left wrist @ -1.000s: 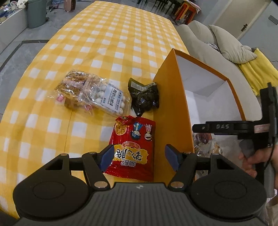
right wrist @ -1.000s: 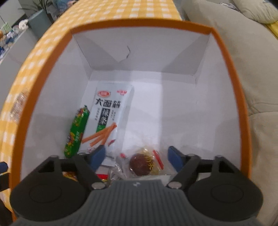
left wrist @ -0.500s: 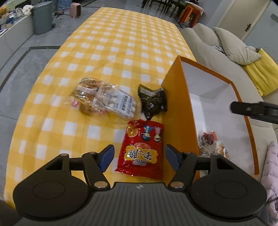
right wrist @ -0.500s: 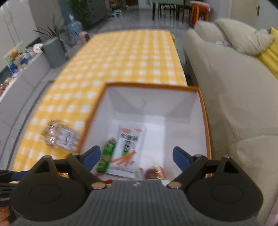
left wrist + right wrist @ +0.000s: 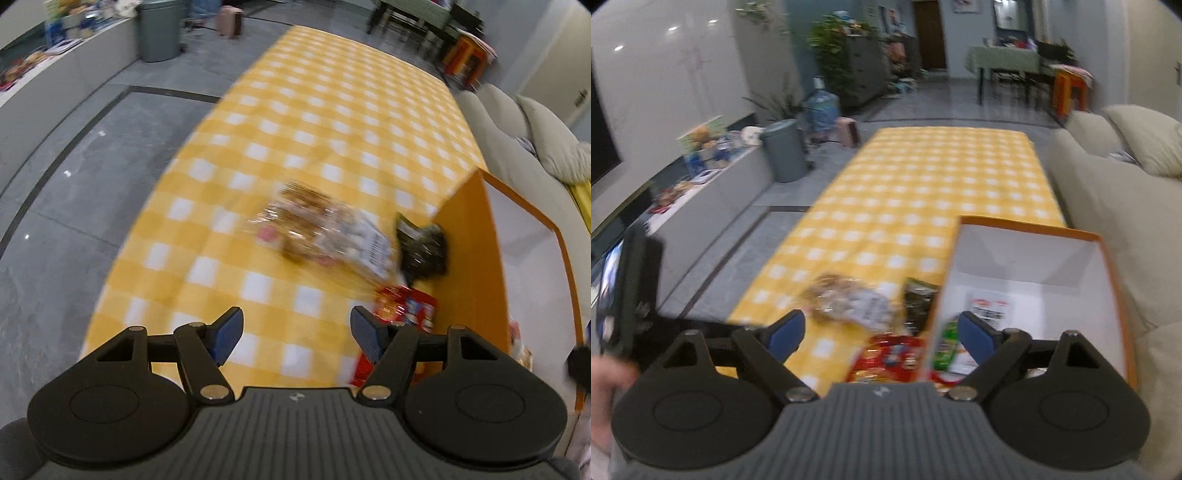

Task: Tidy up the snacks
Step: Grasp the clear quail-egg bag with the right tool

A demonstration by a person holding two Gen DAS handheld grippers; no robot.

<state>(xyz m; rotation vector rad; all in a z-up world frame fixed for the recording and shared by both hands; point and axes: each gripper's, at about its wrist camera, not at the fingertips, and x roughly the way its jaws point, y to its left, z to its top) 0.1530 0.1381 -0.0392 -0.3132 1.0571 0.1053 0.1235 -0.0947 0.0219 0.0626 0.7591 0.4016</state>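
Observation:
An orange box (image 5: 469,258) with a white inside stands at the table's right edge; it also shows in the right wrist view (image 5: 1108,280) holding a white packet (image 5: 988,312) and a green stick (image 5: 943,343). On the yellow checked cloth (image 5: 314,129) beside it lie a clear bag of snacks (image 5: 325,232), a dark packet (image 5: 423,249) and a red packet (image 5: 402,310). My left gripper (image 5: 296,334) is open and empty, above the table's near edge. My right gripper (image 5: 882,332) is open and empty, raised well above the red packet (image 5: 886,358).
A beige sofa (image 5: 1115,192) with cushions runs along the table's right side. A grey bin (image 5: 159,29) and a low cabinet with clutter (image 5: 713,173) stand on the left across the floor. The other gripper's handle (image 5: 628,295) shows at the left.
Both grippers have pulled back and up from the box and snacks. The left view has swung left; the right gripper has left the box and now looks along the table.

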